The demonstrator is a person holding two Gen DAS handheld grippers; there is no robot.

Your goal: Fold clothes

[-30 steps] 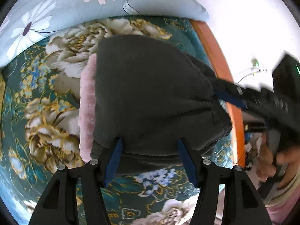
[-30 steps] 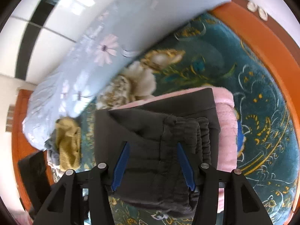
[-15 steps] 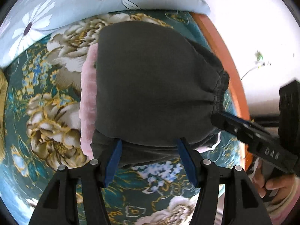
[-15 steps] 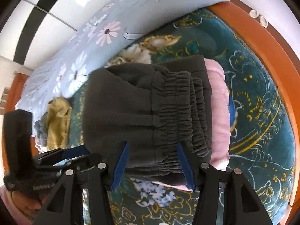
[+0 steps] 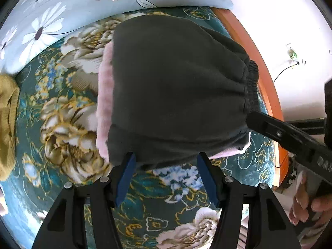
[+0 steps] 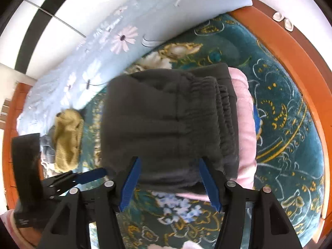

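Observation:
A folded dark grey garment (image 5: 176,87) with an elastic waistband lies on top of a folded pink garment (image 5: 103,95) on the floral teal bedspread (image 5: 62,124). It also shows in the right wrist view (image 6: 166,124), with the pink garment (image 6: 244,120) under it. My left gripper (image 5: 166,172) is open and empty, its blue pads just short of the grey garment's near edge. My right gripper (image 6: 169,178) is open and empty at the garment's other near edge. The right gripper's finger (image 5: 290,137) reaches in beside the waistband in the left wrist view.
A pale blue flowered quilt (image 5: 83,4) lies along the far side. A mustard knitted garment (image 5: 6,124) lies at the left, also in the right wrist view (image 6: 68,137). The orange wooden bed frame (image 6: 300,72) borders the bedspread.
Both grippers have drawn back from the grey garment, which has settled flat onto the pink one. The right gripper has moved from over the waistband to its side.

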